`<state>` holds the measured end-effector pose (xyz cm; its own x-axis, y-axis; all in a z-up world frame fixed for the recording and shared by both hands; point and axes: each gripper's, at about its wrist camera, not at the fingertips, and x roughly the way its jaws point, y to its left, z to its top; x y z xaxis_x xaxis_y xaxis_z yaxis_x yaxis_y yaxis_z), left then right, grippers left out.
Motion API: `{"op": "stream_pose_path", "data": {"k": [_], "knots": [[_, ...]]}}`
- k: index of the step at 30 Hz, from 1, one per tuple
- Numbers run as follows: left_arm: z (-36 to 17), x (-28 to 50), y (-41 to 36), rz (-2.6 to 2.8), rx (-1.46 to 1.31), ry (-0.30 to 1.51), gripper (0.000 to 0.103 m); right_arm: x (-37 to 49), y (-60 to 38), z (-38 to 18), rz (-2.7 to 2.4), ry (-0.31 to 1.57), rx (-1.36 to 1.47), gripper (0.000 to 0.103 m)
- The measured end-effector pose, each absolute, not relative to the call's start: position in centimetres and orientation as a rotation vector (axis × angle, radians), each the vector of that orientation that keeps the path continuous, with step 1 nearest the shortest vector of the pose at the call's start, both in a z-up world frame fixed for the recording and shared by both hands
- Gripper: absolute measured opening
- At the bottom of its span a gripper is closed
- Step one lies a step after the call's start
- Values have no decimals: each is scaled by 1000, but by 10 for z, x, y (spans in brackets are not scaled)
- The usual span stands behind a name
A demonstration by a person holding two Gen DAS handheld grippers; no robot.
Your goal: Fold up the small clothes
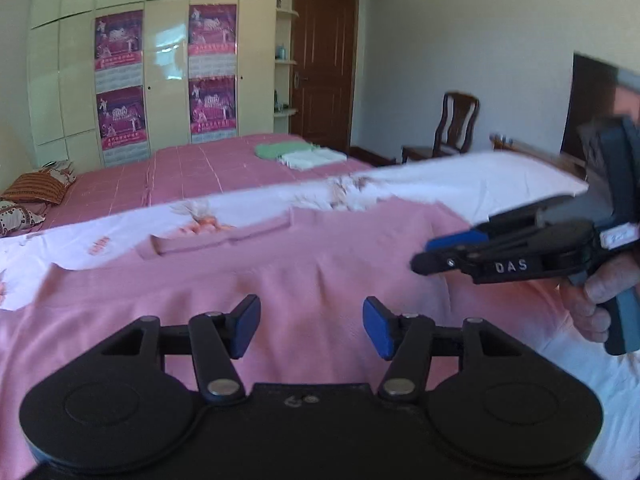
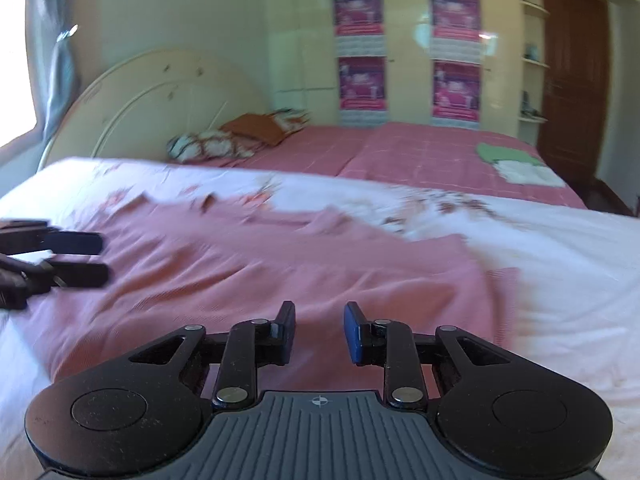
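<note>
The only writing that reads clearly is "DAS", in white letters on the side of the right gripper (image 1: pixel 424 254) as the left wrist view shows it; a white label further back on that tool is too blurred to read. The magenta posters (image 1: pixel 119 40) on the cream wardrobe doors (image 1: pixel 168 60) carry print too small to make out.

The pink knit garment (image 1: pixel 280 280) lies spread flat on the white floral bedsheet (image 1: pixel 500 184), filling the middle of both views. Its far edge, with a collar-like fold, runs at about 12 o'clock from the left gripper (image 1: pixel 311 326); its right edge ends at about 3 o'clock from the right gripper in that tool's own view, with bare white sheet beyond (free room on that side).

The left gripper's fingers (image 1: pixel 245 326) are released, standing well apart above the pink cloth with nothing between them. The right gripper's fingers (image 2: pixel 287 330) are also released, a narrower gap, nothing clasped. A person's hand (image 1: pixel 596 296) holds the right tool's handle.

Behind, a pink checked bedspread (image 1: pixel 200 168) bears a folded green and white pile (image 1: pixel 300 154) at about 1 o'clock, patterned pillows (image 2: pixel 224 140) by the cream headboard (image 2: pixel 152 96), a brown wooden door (image 1: pixel 324 60) and a dark wooden chair (image 1: pixel 456 120).
</note>
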<state>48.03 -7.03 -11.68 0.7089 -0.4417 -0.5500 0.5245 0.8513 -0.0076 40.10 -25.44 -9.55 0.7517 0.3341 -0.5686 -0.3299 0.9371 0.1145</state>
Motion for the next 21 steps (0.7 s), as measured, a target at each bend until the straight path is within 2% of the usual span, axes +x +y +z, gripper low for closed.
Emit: {"op": "stream_pose_path", "data": {"k": [2, 4, 6, 8, 12, 14, 15, 17, 21], "knots": [[-144, 499, -79, -481, 187, 675, 57, 406, -247, -102, 326, 641, 0, 26], [-147, 501, -73, -494, 169, 659, 59, 419, -243, -121, 222, 729, -52, 27], [-135, 495, -65, -471, 156, 635, 59, 418, -247, -118, 210, 723, -19, 27], [-124, 486, -49, -433, 114, 574, 67, 405, -251, -103, 186, 666, 1, 27], [-142, 511, -34, -327, 51, 711, 68, 390, -236, -95, 259, 619, 12, 27], [-143, 512, -31, -332, 65, 693, 69, 401, -222, -115, 276, 710, -12, 27], [-137, 511, -29, -325, 52, 700, 67, 402, -218, -126, 266, 702, -25, 28], [-120, 496, -13, -318, 6, 639, 66, 403, -222, -120, 239, 720, 24, 29], [-113, 466, 25, -216, 33, 597, 67, 369, -229, -95, 223, 613, 0, 29]]}}
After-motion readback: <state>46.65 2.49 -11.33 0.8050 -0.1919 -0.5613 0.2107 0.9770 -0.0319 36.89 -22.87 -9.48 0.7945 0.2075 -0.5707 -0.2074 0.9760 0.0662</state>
